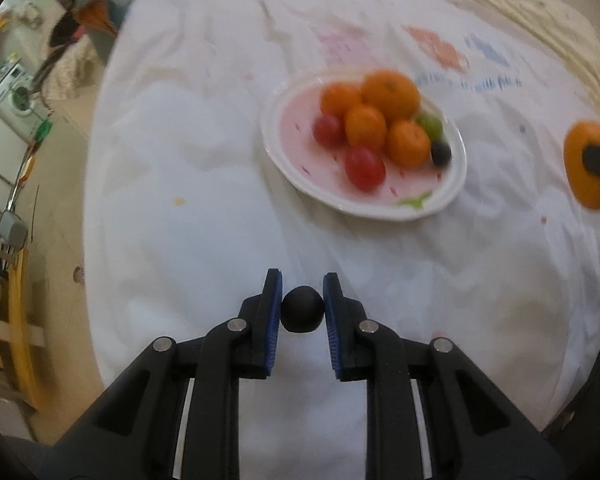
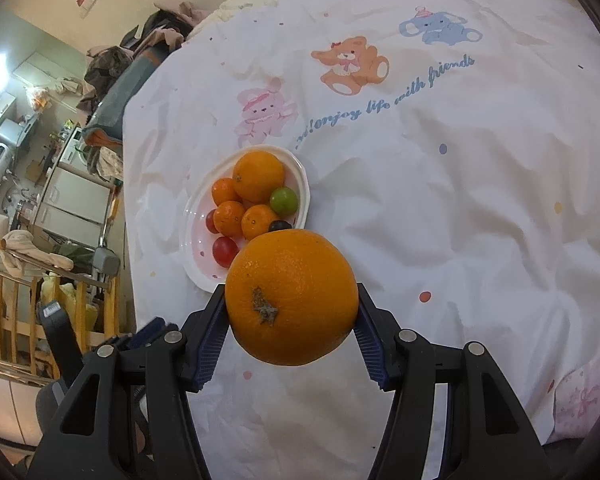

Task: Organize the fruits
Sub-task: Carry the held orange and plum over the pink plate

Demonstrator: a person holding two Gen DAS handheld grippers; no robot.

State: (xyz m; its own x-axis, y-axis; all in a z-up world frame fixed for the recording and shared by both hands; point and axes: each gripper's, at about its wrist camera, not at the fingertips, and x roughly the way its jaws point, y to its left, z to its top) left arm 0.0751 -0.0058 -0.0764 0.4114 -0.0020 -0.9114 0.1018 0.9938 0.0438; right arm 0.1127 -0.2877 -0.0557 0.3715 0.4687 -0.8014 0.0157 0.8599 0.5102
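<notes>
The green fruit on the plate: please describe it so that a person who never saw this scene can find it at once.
Find the white plate on the white cartoon-print bedsheet. Fruit is piled on it around the biggest orange. The green fruit sits on the plate just beside that orange, above a small dark grape; it is the only green fruit there, the others being orange, red or dark.

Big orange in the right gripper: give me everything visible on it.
The big orange is round, bright orange, with pebbled, slightly glossy peel and a dry brownish stem scar facing the right wrist camera. It looks whole and undamaged. The right gripper holds it off the white printed cloth, blue ribbed pads pressing its two sides. It hangs just in front of the plate of fruit, hiding part of the rim. Nothing else touches it.
</notes>
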